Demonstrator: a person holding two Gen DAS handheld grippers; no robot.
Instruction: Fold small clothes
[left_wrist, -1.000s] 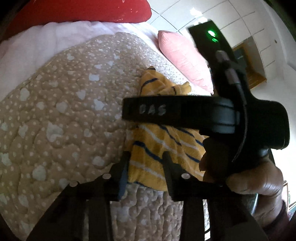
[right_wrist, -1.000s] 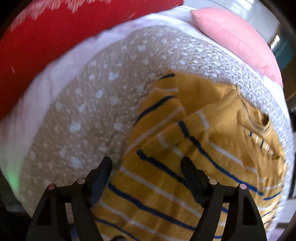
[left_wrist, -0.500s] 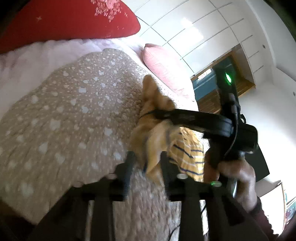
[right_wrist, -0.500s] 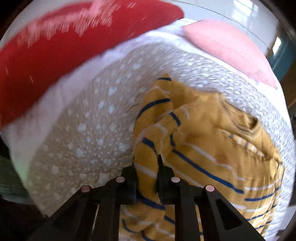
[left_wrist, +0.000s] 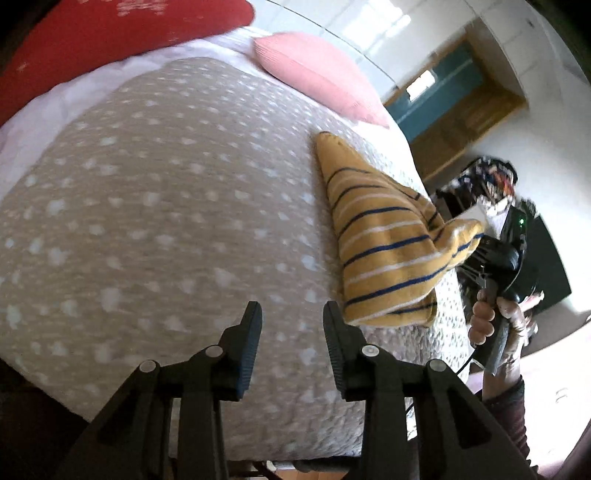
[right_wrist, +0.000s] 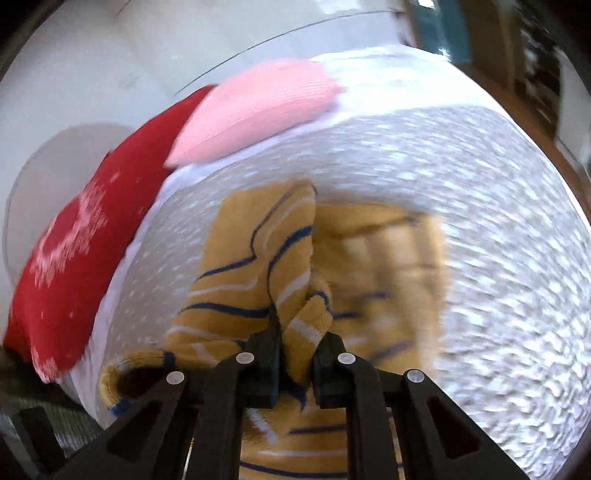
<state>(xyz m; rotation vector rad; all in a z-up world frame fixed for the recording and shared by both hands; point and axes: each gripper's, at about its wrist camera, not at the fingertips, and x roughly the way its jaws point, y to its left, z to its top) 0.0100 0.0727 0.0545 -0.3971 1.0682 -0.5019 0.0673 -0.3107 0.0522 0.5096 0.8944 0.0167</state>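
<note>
The left gripper hovers with its jaws parted and nothing between them; the right gripper is clamped on a fold of cloth, its handle gripped by the right hand

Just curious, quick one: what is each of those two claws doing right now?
Left gripper: open, holding nothing, above the bedspread.
Right gripper: closed on a fold of the yellow striped garment.

Right tongs pinch a fold of the yellow striped garment above the quilt
</note>
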